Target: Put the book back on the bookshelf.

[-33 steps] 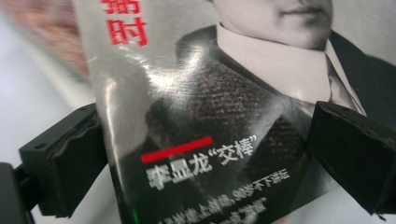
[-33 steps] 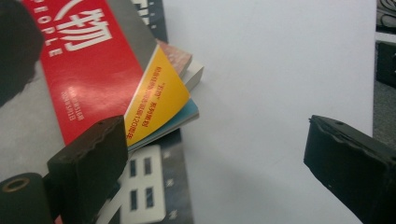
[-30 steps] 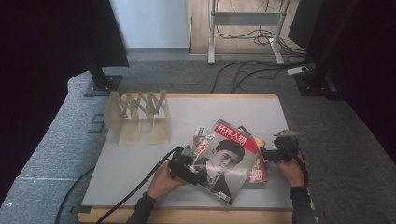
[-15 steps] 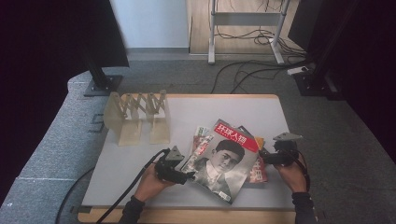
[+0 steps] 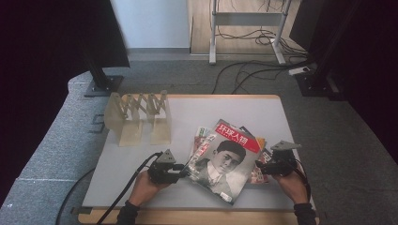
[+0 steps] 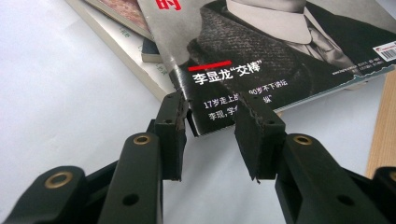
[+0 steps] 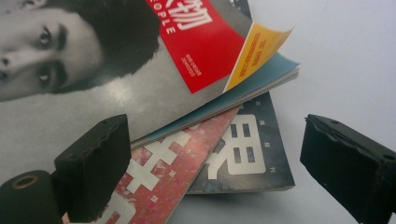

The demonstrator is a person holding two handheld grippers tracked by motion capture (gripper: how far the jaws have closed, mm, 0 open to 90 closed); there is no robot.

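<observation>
wooden rack (image 5: 138, 118) beyond magazine (image 5: 224, 161), stacked magazines (image 5: 257, 171) beneath

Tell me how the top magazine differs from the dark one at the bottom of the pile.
The top magazine has a grey portrait cover with a red title block; the dark magazine has large white characters. The top magazine lies fully exposed, its corner pages curling; the dark magazine lies flat, mostly covered. Both rest on the white table.

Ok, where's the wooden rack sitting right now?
In the high view the wooden rack stands at the table's far left, apart from the magazine pile and beyond the left gripper.
</observation>
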